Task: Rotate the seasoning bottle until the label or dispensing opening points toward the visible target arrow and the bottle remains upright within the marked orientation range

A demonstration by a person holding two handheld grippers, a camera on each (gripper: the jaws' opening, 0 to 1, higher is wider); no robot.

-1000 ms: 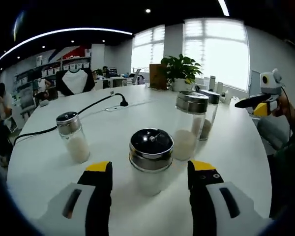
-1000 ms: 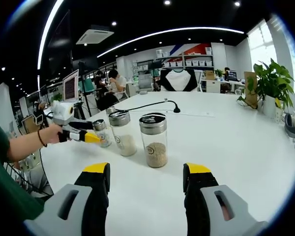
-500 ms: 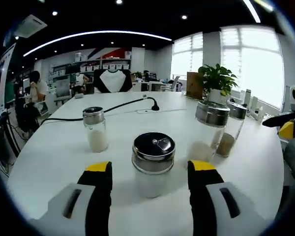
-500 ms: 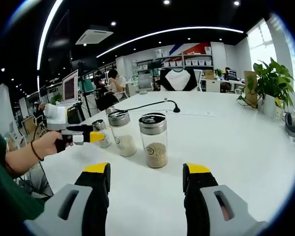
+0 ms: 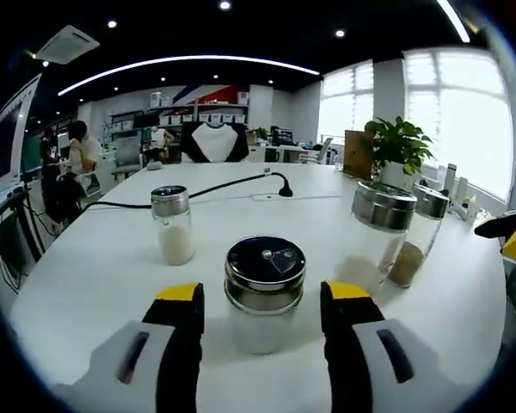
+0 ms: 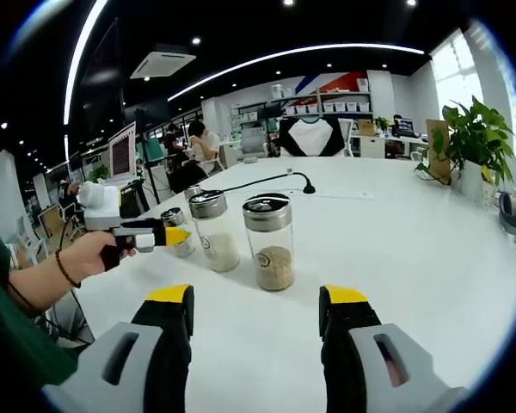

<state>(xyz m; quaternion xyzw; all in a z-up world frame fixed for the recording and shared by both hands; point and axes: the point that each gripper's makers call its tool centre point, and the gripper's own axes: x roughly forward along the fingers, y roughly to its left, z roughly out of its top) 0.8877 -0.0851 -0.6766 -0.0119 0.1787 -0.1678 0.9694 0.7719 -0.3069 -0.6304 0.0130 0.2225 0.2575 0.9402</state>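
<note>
A short seasoning bottle [image 5: 265, 268] with a steel shaker lid and white contents stands upright on the white table [image 5: 95, 284]. My left gripper [image 5: 262, 294] is open, one yellow-tipped jaw on each side of the bottle with a small gap on both sides. In the right gripper view the same bottle [image 6: 175, 218] is partly hidden behind the left gripper [image 6: 165, 237], which a hand holds. My right gripper [image 6: 256, 297] is open over bare table, a short way in front of two taller jars.
A small shaker [image 5: 173, 225] stands left of centre. A tall jar of white powder [image 5: 377, 237] and a jar of brown grains [image 5: 415, 234] stand to the right; they are also the white jar [image 6: 213, 231] and brown jar [image 6: 270, 243]. A black cable [image 5: 232, 182] and a plant [image 5: 396, 142] lie beyond.
The left gripper view has swung around the bottle, and its jaws stand slightly closer to the bottle's sides. The right gripper has stayed put.
</note>
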